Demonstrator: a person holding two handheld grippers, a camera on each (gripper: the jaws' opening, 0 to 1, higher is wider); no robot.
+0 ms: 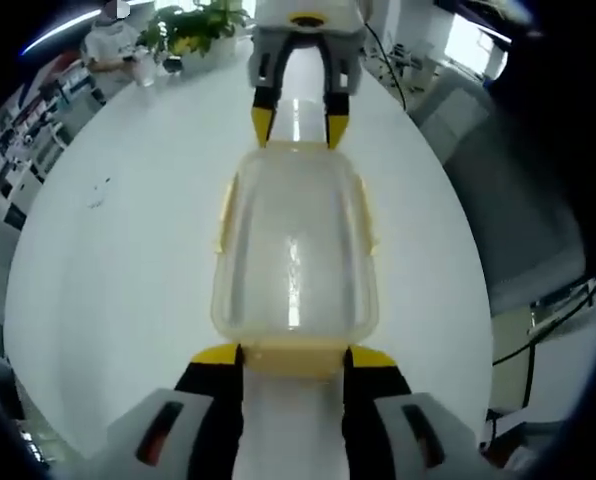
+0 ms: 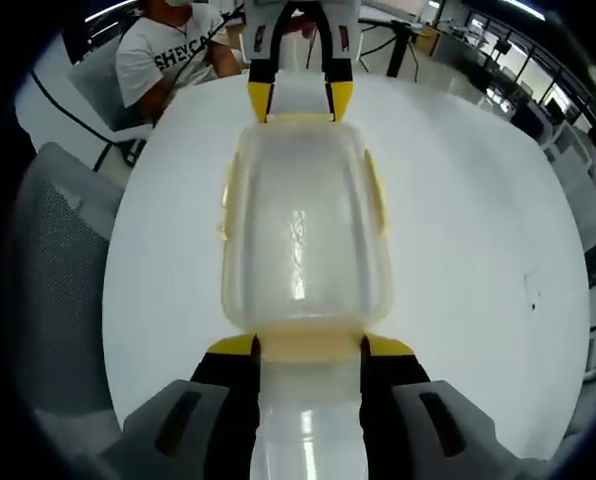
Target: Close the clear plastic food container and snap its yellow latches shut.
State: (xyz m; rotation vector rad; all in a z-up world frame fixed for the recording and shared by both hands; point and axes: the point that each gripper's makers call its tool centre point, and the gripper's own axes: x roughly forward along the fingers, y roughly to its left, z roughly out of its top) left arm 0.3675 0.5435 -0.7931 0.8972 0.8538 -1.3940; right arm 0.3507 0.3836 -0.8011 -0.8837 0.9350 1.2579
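The clear plastic container (image 1: 294,262) lies lid-on in the middle of the round white tabletop (image 1: 118,260), with the two grippers facing each other across its short ends. In the left gripper view, the left gripper (image 1: 293,356) has its fingers spread wide, the yellow tips touching the near end latch (image 1: 294,355). In the right gripper view, the right gripper (image 2: 309,347) is likewise spread against its own near latch (image 2: 308,343). Yellow side latches (image 2: 375,190) stand out slightly along the long edges. A person (image 2: 173,50) sits behind the tabletop.
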